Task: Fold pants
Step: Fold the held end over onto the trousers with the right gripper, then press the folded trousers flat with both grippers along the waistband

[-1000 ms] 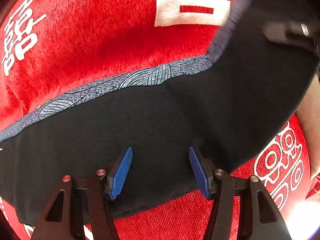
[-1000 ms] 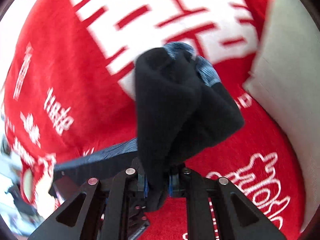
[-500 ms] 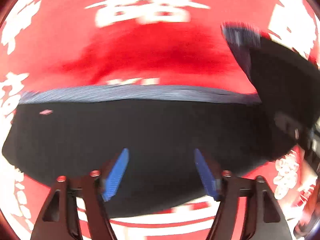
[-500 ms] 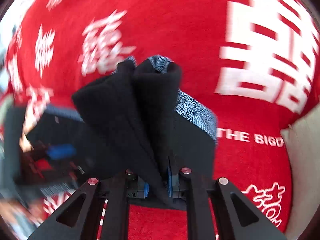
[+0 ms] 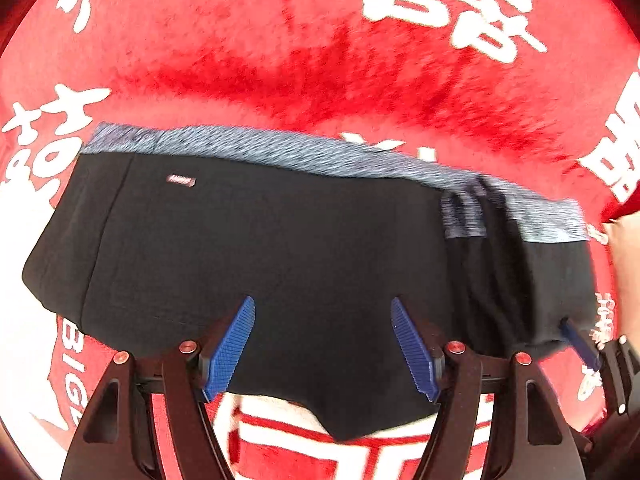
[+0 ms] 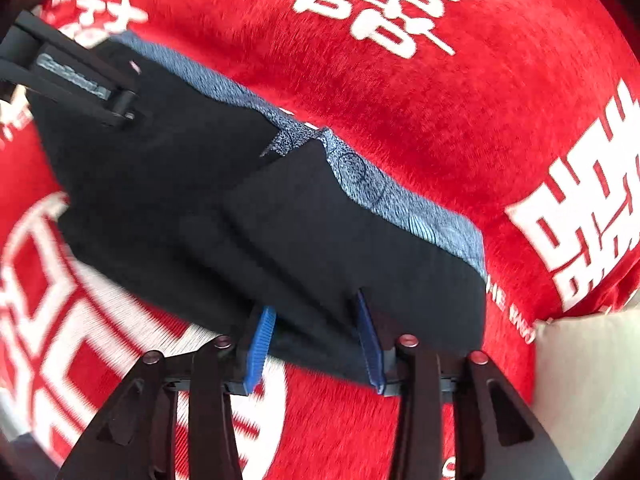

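Observation:
Black pants [image 5: 280, 248] with a blue-grey patterned waistband [image 5: 280, 148] lie flat on a red blanket. Their right end is folded over in a wrinkled flap [image 5: 500, 264]. My left gripper [image 5: 322, 344] is open and empty, its blue pads over the pants' near edge. In the right wrist view the pants [image 6: 200, 200] show the folded flap [image 6: 340, 240] on top. My right gripper [image 6: 316, 340] is open, jaws apart over the flap's near edge. The right gripper's tip shows in the left wrist view [image 5: 580, 344], and the left gripper's arm in the right wrist view [image 6: 72, 80].
The red blanket [image 5: 320, 60] with white characters covers the whole surface and also shows in the right wrist view [image 6: 440, 100]. A pale cushion or surface [image 6: 592, 380] lies at the right edge.
My right gripper carried the pants' end over, laid it down as a folded flap and opened. My left gripper stayed open and shifted, so more of the pants shows.

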